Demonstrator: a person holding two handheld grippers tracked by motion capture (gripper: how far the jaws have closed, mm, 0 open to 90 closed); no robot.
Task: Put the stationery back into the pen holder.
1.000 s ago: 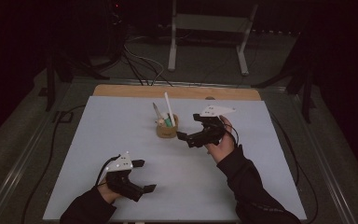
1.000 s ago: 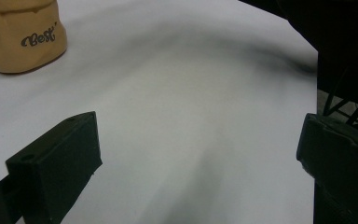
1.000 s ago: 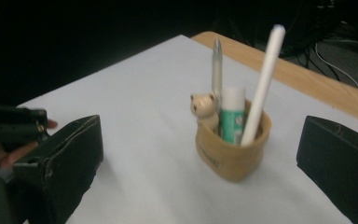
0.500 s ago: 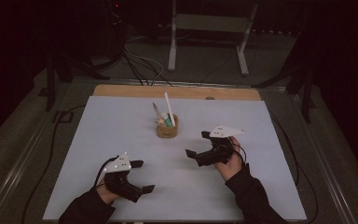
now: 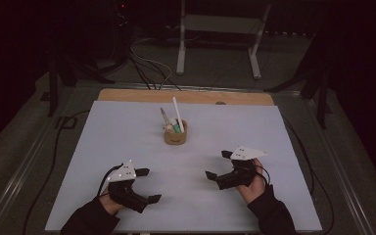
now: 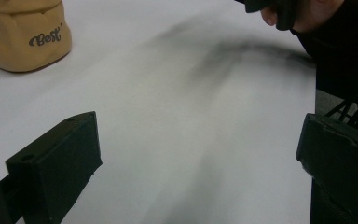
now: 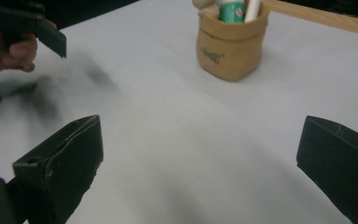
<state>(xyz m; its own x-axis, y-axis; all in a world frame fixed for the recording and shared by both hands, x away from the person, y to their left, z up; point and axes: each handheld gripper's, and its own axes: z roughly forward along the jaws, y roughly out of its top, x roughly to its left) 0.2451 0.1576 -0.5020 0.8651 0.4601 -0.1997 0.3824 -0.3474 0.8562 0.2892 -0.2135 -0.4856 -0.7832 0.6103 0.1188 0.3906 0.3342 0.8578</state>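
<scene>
White tabletop sheet (image 5: 127, 132) bears a small tan paper-like pot (image 5: 176, 134) of pens mid-table; left gripper (image 5: 149, 185) and right gripper (image 5: 216, 165), both agape and empty, rest near; a careless reach may topple it.

- Pouch (image 7: 230, 44): tan, matt, creased, paper-like, with dark printed script.
- Table sheet (image 5: 127, 132): pale, smooth, matt.
- Board edge (image 5: 186, 96): bare wood.
- Left gripper (image 5: 146, 186), right gripper (image 5: 218, 164): black matt plastic jaws, scuffed edges.
</scene>
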